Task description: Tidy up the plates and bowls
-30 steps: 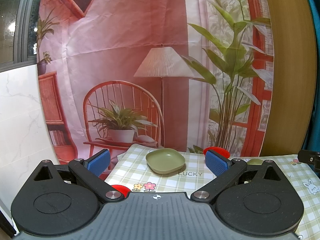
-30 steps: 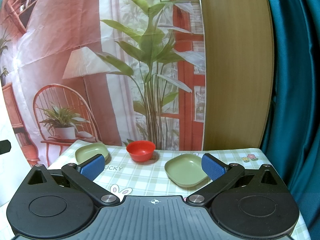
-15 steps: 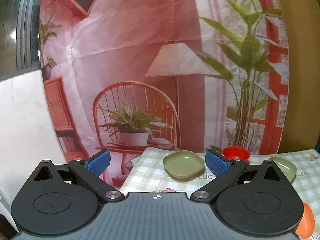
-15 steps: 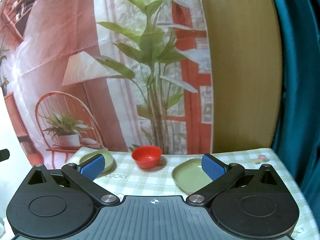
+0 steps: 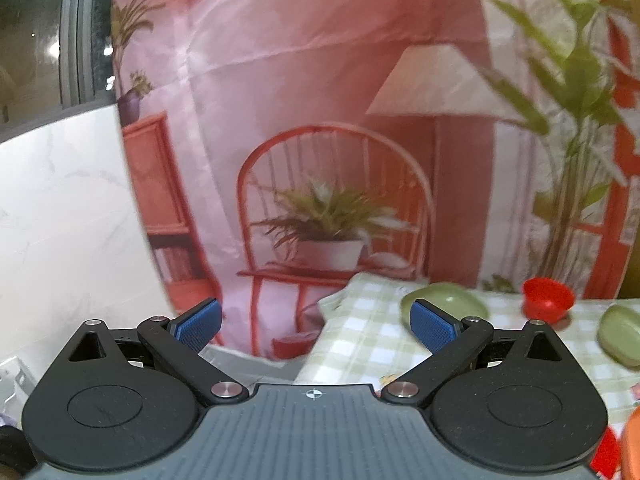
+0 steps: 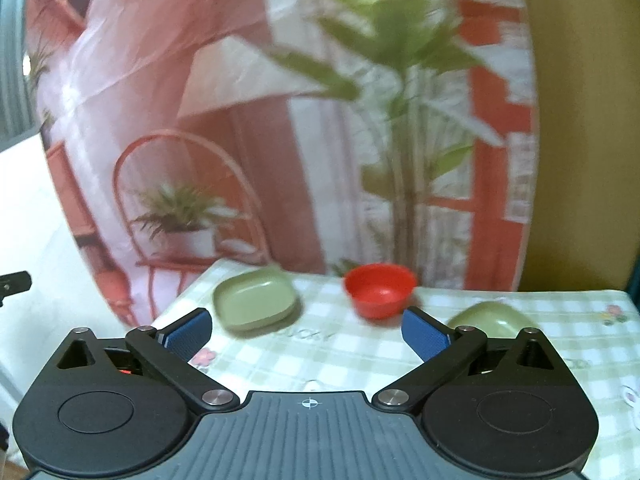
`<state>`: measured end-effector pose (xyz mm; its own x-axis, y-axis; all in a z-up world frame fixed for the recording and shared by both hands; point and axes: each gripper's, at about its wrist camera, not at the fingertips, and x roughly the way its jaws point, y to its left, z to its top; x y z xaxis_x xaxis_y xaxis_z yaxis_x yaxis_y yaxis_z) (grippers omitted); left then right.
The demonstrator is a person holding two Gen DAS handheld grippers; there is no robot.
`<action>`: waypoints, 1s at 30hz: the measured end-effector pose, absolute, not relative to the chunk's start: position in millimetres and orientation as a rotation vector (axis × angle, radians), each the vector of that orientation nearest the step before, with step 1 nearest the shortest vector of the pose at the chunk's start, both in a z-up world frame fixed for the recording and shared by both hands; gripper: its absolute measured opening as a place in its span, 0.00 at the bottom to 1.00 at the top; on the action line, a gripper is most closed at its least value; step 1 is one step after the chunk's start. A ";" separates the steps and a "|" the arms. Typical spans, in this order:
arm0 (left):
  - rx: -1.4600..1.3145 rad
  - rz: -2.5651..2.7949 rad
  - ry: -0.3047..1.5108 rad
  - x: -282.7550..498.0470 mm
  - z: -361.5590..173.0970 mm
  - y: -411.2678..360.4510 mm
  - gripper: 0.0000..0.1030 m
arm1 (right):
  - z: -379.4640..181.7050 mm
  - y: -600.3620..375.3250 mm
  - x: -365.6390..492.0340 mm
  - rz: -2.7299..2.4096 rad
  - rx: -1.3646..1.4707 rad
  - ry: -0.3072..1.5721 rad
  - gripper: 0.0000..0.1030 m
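Your jaws are spread wide on both sides, nothing between the blue pads. The left gripper has swung to its left over the last second: the dishes that sat ahead of it now crowd its 2 to 3 o'clock, and its centre looks past the edge of the surface at the printed backdrop. The right gripper has turned left too, so the red bowl now sits at about 1 o'clock just beyond the pads. To my eye neither gripper is lined up on a dish yet, and nothing has been stacked.

In the right view the left green plate lies at 11 o'clock, flat, opening up, its longer side running roughly left to right. The bowl stands upright, mouth up. The right green plate, at 2 o'clock, is partly hidden behind the right pad and blurred; you can't read its axis.
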<state>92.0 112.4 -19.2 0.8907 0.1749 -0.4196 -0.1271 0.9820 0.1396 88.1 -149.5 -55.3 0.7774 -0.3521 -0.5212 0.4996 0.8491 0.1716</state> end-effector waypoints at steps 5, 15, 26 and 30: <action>0.074 0.157 0.517 109.4 -36.4 141.0 0.88 | -73.6 -121.0 140.6 -0.368 0.296 0.549 0.91; 0.021 0.144 0.635 133.8 -98.3 186.8 0.73 | -115.4 -56.4 236.6 -0.154 0.234 0.680 0.61; -0.108 0.109 0.765 156.7 -170.5 209.7 0.56 | -165.2 -30.0 290.8 -0.044 0.240 0.811 0.33; -0.123 0.122 0.797 159.7 -184.6 209.5 0.48 | -179.3 -29.2 294.8 -0.024 0.260 0.840 0.29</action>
<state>159.7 209.5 -184.6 0.6925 0.0622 -0.7187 -0.1549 0.9859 -0.0639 294.8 -29.2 -179.3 0.6689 0.0811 -0.7389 0.1233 0.9681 0.2180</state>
